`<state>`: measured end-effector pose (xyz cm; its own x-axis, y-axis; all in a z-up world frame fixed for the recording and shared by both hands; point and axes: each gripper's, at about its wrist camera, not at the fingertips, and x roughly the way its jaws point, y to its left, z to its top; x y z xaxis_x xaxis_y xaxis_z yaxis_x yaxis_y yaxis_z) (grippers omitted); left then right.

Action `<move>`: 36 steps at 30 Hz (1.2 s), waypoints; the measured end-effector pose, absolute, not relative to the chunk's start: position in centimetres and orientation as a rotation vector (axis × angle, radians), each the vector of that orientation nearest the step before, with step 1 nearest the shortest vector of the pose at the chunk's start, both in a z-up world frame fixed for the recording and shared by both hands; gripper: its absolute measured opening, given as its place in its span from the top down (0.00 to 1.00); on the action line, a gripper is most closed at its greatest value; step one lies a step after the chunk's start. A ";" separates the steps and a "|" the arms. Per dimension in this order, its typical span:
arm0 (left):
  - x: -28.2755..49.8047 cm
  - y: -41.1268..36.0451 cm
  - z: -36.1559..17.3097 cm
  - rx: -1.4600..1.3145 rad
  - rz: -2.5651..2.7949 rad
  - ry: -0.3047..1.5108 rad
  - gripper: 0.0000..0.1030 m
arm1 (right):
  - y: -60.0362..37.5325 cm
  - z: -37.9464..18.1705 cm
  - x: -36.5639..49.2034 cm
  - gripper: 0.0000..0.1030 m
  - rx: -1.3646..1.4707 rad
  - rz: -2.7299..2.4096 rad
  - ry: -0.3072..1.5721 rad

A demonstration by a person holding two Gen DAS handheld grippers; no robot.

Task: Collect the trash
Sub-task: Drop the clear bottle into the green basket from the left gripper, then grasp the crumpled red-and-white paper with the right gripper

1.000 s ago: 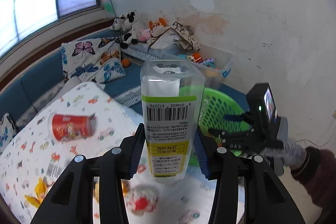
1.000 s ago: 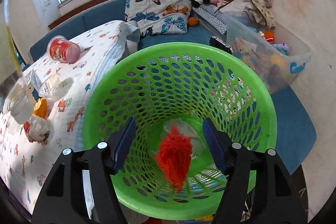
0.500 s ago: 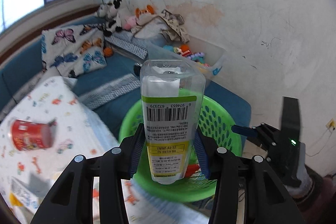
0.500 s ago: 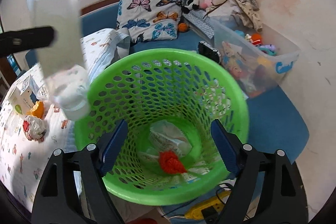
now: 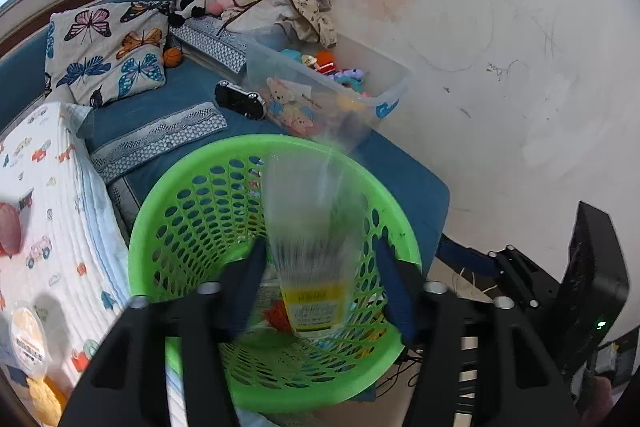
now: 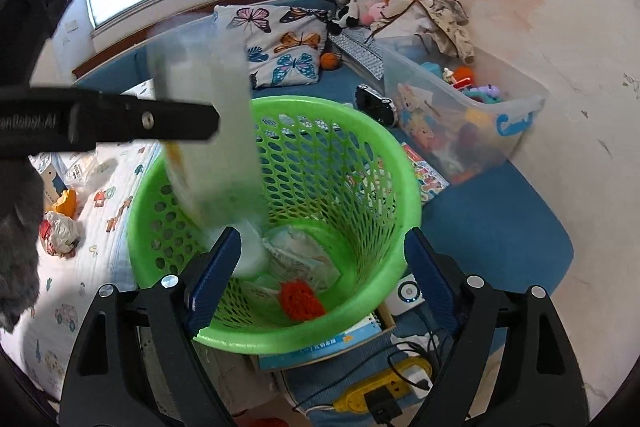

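A clear plastic bottle with a yellow label hangs blurred, neck down, over the green mesh basket. It sits between the jaws of my left gripper, which are opening, and the pads stand clear of its sides. In the right wrist view the same bottle drops past the left gripper's finger into the basket. My right gripper hovers over the basket's near rim; its jaws are opening with nothing between them. A red crumpled wad and a white wrapper lie at the basket's bottom.
The printed blanket left of the basket carries a crumpled wrapper, an orange scrap and a red cup. A clear toy bin stands behind the basket by the wall. A yellow power strip lies below it.
My left gripper came down over the basket, its jaws parted and the bottle slid loose. The right gripper's jaws widened, and the red wad it held now lies in the basket.
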<state>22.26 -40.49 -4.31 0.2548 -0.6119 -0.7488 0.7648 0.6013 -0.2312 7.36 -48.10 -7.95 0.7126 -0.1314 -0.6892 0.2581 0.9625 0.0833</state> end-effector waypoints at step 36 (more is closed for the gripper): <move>16.9 -13.7 -0.9 0.082 -0.597 0.741 0.28 | -33.7 -4.4 8.0 0.16 0.089 0.055 0.706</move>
<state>16.92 -13.73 -0.88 0.5803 -0.4824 -0.6562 0.5384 0.8317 -0.1352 8.01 -33.65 -4.39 0.7597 0.0805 -0.6453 -0.0200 0.9947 0.1004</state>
